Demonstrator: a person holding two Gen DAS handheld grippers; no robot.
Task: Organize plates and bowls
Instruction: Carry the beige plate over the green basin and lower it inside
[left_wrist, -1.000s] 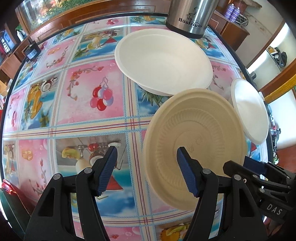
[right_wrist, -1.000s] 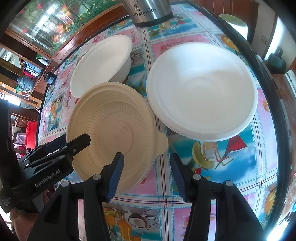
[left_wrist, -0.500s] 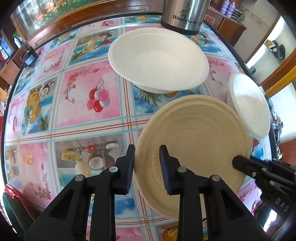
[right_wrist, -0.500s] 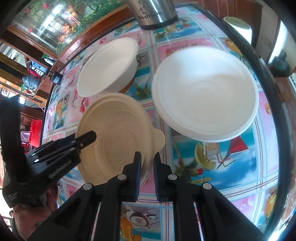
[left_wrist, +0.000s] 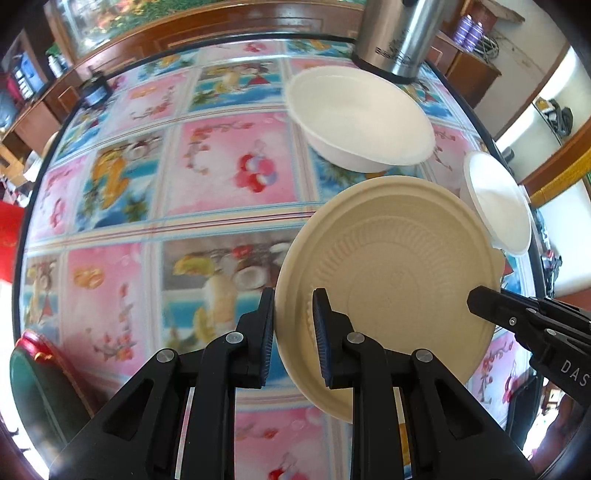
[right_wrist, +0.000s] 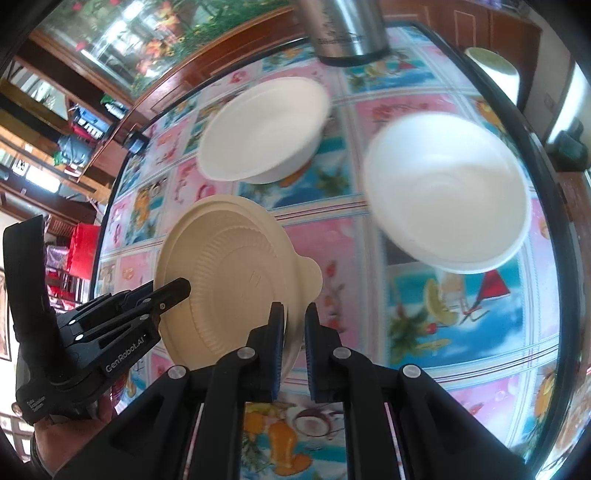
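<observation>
A round tan plate (left_wrist: 391, 273) with tiny ridges and a small tab on its rim is tipped up off the table, held at two edges; behind it sits a big white bowl (left_wrist: 360, 120), open side up, close to the plate but not touching; another white bowl (right_wrist: 448, 190), also open side up, sits off to the right, a bit blurry, near the table's edge

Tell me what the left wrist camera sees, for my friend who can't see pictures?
The left tool pinches the rim of a tan plate, while the right tool grips its opposite edge. Behind it, two white bowls and a steel pot sit on a colourful fruit-patterned tablecloth.
</observation>
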